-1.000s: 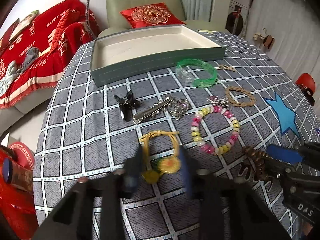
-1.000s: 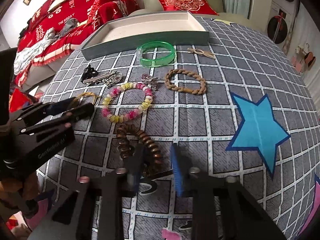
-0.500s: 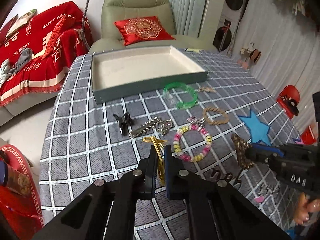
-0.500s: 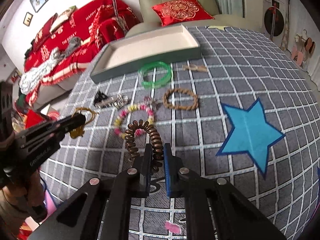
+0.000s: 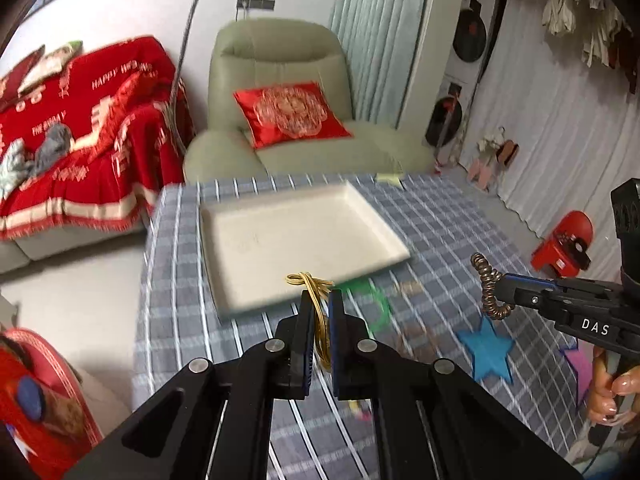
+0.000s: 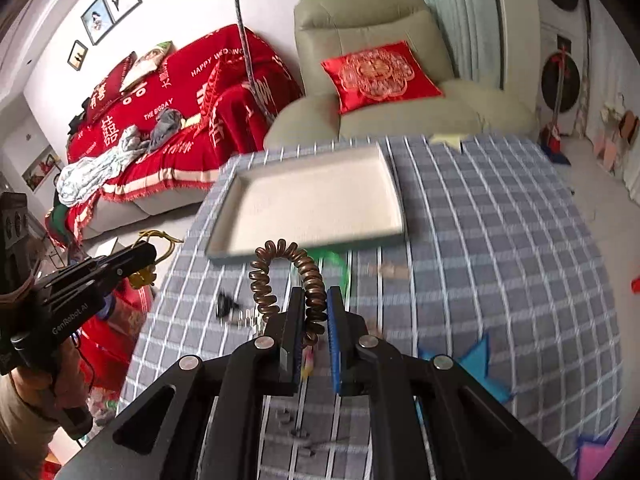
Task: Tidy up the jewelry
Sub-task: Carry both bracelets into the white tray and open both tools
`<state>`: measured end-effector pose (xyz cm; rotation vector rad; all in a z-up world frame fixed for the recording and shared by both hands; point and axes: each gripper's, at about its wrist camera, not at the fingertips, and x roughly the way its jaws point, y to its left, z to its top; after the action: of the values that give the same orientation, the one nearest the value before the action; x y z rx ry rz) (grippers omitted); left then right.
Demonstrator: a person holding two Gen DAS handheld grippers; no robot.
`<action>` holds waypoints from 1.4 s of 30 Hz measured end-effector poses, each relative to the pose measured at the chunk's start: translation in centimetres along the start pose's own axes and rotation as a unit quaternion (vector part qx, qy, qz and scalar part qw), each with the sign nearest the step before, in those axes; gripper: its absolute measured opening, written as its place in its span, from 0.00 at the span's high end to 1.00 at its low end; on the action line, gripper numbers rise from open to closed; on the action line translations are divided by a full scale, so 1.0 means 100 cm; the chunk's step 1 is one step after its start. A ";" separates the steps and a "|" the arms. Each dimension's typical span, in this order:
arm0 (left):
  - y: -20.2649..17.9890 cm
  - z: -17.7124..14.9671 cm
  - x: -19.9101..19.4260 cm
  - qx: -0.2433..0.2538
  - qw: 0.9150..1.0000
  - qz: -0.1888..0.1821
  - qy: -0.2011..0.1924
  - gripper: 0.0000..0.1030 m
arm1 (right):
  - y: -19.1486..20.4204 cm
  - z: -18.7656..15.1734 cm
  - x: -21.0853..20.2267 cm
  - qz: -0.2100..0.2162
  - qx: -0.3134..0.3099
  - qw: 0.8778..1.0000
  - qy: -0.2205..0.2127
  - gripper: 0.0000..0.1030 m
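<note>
1. You have both pieces up off the checked tablecloth (image 5: 448,216); the step in hand, as I judge it, is the carry to the open tray (image 5: 296,236) that lies ahead of both grippers, its cream floor showing nothing in it.
2. Your left gripper (image 5: 319,320) has its jaws pinched nearly together on the yellow cord loop (image 5: 314,292); the knot pokes out above the fingertips and the rest of the loop hangs down between the jaws.
3. Your right gripper (image 6: 313,312) is likewise clamped close on the brown coil hair tie (image 6: 286,276); most of the coil arches free above and to the left of the tips — held only by one end.
4. Carry level and without jerks; the coil is springy and likely to swing, and the thin cord could slip through the jaws.
5. Bring each piece over the tray's near wall before you lower; let go only once it is low over the floor, and set the two apart so they do not tangle.
6. Both grippers point forward and downward, side by side and well apart — each shows at the edge of the other's view; a hand (image 5: 612,384) grips the right handle.
7. The green bangle (image 5: 374,300) and the other pieces lie blurred on the cloth below.
</note>
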<state>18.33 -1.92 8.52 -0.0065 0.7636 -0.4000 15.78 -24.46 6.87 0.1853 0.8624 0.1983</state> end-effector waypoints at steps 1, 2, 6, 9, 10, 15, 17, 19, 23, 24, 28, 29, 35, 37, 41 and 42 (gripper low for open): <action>0.001 0.010 0.002 -0.002 1.000 0.003 -0.002 0.79 | 0.000 0.011 0.001 0.001 0.000 1.000 -0.001 0.88; 0.004 0.019 0.006 -0.007 1.000 0.007 -0.003 0.79 | -0.001 0.021 0.004 0.003 0.001 1.000 0.000 0.88; 0.019 0.056 0.031 -0.039 0.999 0.014 -0.001 0.79 | -0.006 0.069 0.026 0.008 0.012 1.000 0.010 0.88; 0.031 0.078 0.063 -0.053 0.998 0.027 0.006 0.79 | -0.010 0.097 0.052 0.002 0.017 1.000 0.016 0.88; 0.033 0.081 0.073 -0.054 0.998 0.031 0.010 0.79 | -0.011 0.103 0.062 0.000 0.017 1.000 0.019 0.88; 0.044 0.082 0.142 -0.045 0.996 0.067 0.044 0.79 | -0.019 0.119 0.124 -0.014 0.026 0.999 0.039 0.88; 0.049 0.078 0.166 -0.046 0.994 0.074 0.059 0.79 | -0.025 0.121 0.153 -0.022 0.031 0.998 0.052 0.88; 0.055 0.070 0.191 -0.047 0.993 0.080 0.076 0.79 | -0.032 0.119 0.181 -0.027 0.038 0.997 0.064 0.88; 0.060 0.060 0.223 -0.039 0.991 0.092 0.094 0.79 | -0.040 0.113 0.220 -0.035 0.046 0.995 0.083 0.88; 0.061 0.058 0.228 -0.037 0.990 0.095 0.097 0.79 | -0.042 0.111 0.230 -0.037 0.046 0.994 0.088 0.88; 0.060 0.050 0.246 -0.023 0.987 0.110 0.116 0.79 | -0.045 0.102 0.250 -0.043 0.043 0.993 0.101 0.88; 0.058 0.047 0.249 -0.017 0.986 0.117 0.119 0.79 | -0.045 0.100 0.253 -0.045 0.041 0.993 0.103 0.88; 0.049 0.041 0.258 0.009 0.981 0.148 0.122 0.79 | -0.052 0.090 0.260 -0.043 0.047 0.992 0.108 0.88; 0.047 0.041 0.259 0.014 0.980 0.157 0.122 0.78 | -0.053 0.089 0.259 -0.041 0.048 0.992 0.106 0.87; 0.043 0.042 0.259 0.019 0.978 0.168 0.125 0.78 | -0.054 0.089 0.254 -0.030 0.058 0.992 0.105 0.40; 0.043 0.042 0.259 0.018 0.978 0.167 0.125 0.78 | -0.054 0.089 0.249 -0.027 0.062 0.993 0.099 0.35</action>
<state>39.52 -7.68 -6.51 0.2074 0.9876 -0.0928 38.91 -24.29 -7.02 0.2605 1.0778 0.1142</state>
